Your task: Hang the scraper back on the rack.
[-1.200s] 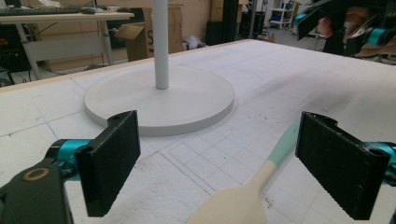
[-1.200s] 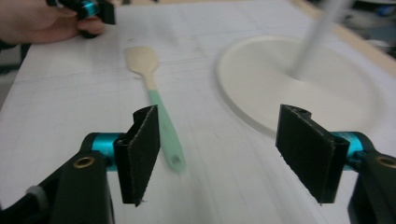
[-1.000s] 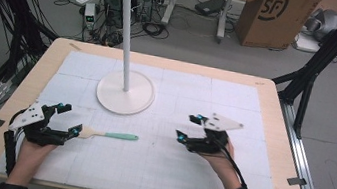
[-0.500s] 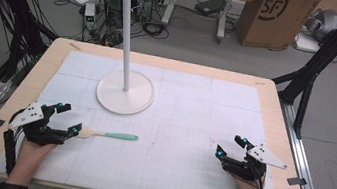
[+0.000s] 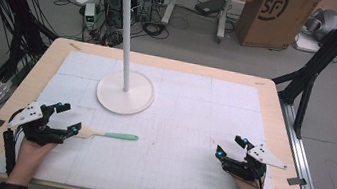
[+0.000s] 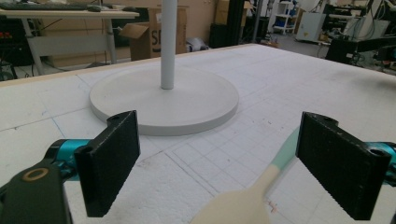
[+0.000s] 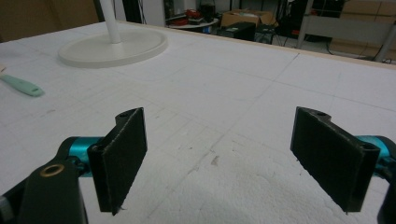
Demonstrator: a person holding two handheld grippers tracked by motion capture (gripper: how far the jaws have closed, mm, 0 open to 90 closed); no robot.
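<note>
Resting low at the near edge of the table (image 5: 171, 64), the left gripper (image 5: 63, 118) and the right gripper (image 5: 232, 148) both have their fingers spread wide, with nothing pinched. The right fingers have just been opening, and only bare white foam lies between them.

Seen from the left gripper view, the pale wooden head of the spatula (image 6: 243, 200) lies between the left fingers (image 6: 109, 163), nearer the right-hand one, not pressed by either pad. The high view shows its whole length instead: the spatula (image 5: 107, 135) lies flat, its long axis running across the table, wooden head at the left fingers and mint-green handle pointing away toward the right gripper, which sits well apart from it. From the right gripper view, the green handle end (image 7: 21, 86) shows far off beyond the left-hand finger.

Beyond the left fingers stands the white rack (image 5: 125, 93), a round base with an upright pole. White gridded foam sheets cover the wooden table. Farther back lie cables, black frame legs and a cardboard box (image 5: 264, 15) on a grey floor.
</note>
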